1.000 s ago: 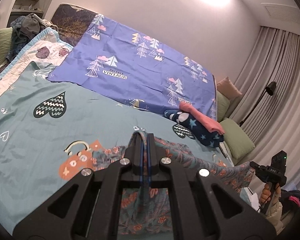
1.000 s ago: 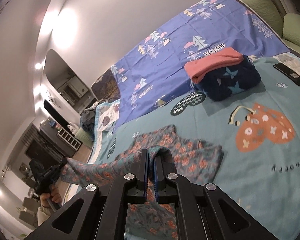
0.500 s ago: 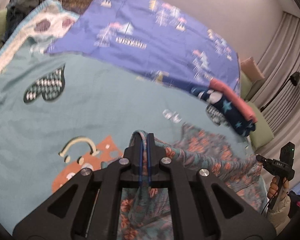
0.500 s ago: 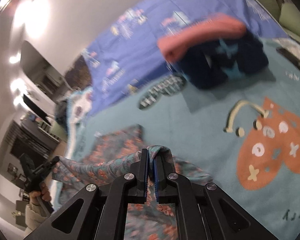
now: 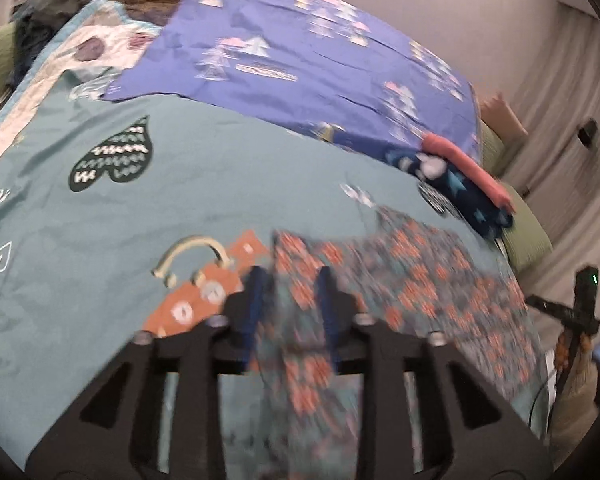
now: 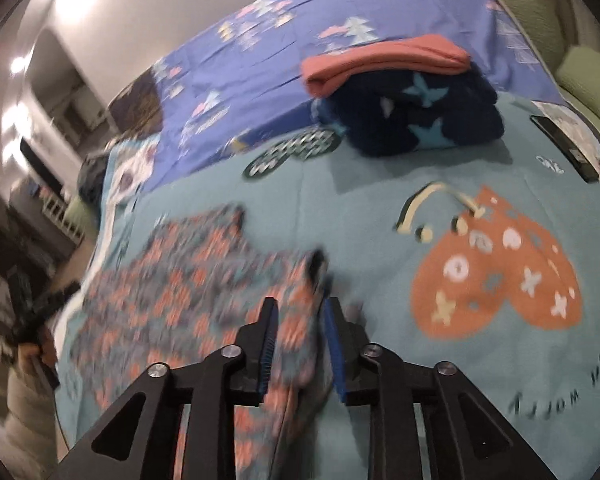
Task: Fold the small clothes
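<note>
A small floral garment [image 5: 420,272] in teal and orange lies spread on the teal bedspread [image 5: 100,220]. My left gripper [image 5: 291,280] sits low over the garment's left edge. Its jaws are opening, and the cloth lies loose between the blue pads without being pressed. In the right wrist view the same garment [image 6: 188,288] stretches left. My right gripper [image 6: 300,312] is at its right edge, jaws opening, with a fold of cloth slack between them. Each view shows the other gripper at the far side, the right gripper [image 5: 580,304] and the left gripper [image 6: 32,304], each held by a hand.
A folded navy star-print garment [image 6: 412,116] with a folded pink one [image 6: 384,60] on top sits further back on the bed. A dark phone [image 6: 560,148] lies near the right edge. A purple sheet [image 5: 320,52] covers the far half. Green cushions and curtains stand beyond.
Both grippers came down toward the bed with the garment. Their jaws, shut on the cloth before, now stand apart, and the garment has settled flat on the bedspread.
</note>
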Demonstrator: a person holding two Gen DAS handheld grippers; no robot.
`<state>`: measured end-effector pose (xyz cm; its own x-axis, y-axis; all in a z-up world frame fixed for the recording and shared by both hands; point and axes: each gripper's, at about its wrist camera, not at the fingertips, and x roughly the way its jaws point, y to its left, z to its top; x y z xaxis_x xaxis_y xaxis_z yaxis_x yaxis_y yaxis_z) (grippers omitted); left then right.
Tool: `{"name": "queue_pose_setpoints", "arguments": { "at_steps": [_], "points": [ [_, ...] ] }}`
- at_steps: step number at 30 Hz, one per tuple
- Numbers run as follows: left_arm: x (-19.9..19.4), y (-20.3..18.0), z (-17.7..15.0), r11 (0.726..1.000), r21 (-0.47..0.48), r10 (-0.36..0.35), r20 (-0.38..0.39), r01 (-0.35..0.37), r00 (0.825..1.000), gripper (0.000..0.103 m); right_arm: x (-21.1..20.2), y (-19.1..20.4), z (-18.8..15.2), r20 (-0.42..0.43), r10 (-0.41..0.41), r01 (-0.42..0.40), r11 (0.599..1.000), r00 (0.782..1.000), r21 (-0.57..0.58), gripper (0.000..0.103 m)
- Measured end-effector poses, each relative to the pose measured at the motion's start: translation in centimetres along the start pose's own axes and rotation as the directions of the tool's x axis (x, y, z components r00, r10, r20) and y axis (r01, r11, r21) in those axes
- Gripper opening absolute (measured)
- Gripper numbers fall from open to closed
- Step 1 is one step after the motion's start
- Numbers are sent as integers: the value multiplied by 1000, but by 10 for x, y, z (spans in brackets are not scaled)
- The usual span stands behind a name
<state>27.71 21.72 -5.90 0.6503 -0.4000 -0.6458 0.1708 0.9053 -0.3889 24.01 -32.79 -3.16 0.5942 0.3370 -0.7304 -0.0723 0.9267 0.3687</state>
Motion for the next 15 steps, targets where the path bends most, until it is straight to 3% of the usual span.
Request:
{"name": "queue_pose_setpoints", "arguments": {
  "at_steps": [1,3,5,6,8,9,12,15],
  "points": [
    [-1,-4,-3,1000,16,-3,-13,3,1000,50,0,2,-5,-22,5,-5,1000,1000,-11,35],
    [4,-11,-9,999,50,21,-36,-19,999,51,2,4,-10,-48,-6,6,1000,999,-17,44],
    [12,-13,-11,998,48,47,-58,-44,997,51,6,3,-12,-47,-12,12,1000,999,-1,44],
    [18,-12,-11,998,36,54,-74,-51,996,49,7,3,-13,-46,-4,4,1000,999,7,43],
    [30,-9,-10,998,14,62,-111,-61,992,16,10,7,-12,-46,17,-17,1000,999,7,9],
    [35,-9,-9,998,7,60,-131,-59,990,8,11,8,-11,-51,19,-19,1000,998,9,5],
    [26,-10,0,999,-39,-21,-89,17,996,7,2,5,-5,-13,89,-88,994,996,64,5],
    [14,-11,22,990,-104,-101,-12,99,995,7,-9,-3,11,51,201,-206,968,978,144,5]
  ]
}}
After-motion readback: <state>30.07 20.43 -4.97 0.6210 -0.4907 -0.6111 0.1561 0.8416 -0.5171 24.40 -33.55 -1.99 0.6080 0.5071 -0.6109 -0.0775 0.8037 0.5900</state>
